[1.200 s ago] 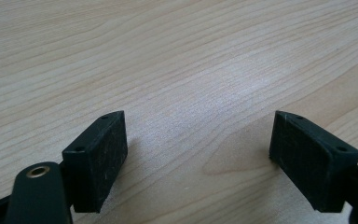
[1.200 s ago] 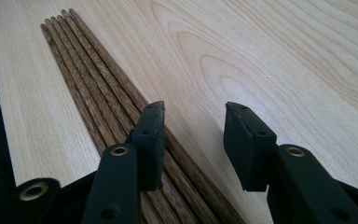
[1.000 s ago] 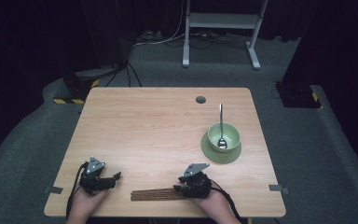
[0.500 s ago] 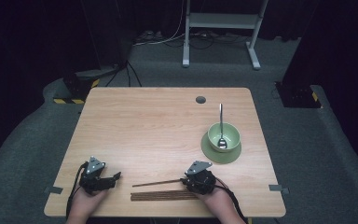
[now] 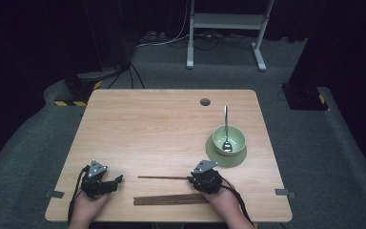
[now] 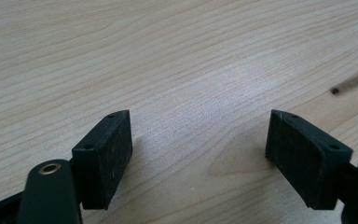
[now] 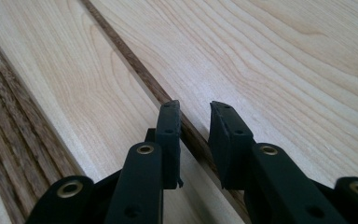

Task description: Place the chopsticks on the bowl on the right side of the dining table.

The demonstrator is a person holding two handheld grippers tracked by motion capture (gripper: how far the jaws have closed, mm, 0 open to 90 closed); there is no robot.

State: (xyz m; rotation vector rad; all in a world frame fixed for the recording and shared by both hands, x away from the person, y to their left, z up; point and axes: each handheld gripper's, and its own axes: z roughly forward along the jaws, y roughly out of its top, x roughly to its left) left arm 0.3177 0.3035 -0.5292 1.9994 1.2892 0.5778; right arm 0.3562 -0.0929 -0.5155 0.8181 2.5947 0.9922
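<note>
Right gripper (image 7: pixel 196 114): your jaws have been closing, now narrow astride single chopstick (image 7: pixel 135 70), a gap visible up close | Left gripper (image 6: pixel 198 140): wide, empty | High view: chopstick bundle (image 5: pixel 171 199) beside your right hand.

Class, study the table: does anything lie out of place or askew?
One chopstick lies apart from the bundle of chopsticks, between the right tongs' jaws, which have just been closing. The spoon stands neatly in the bowl.
</note>
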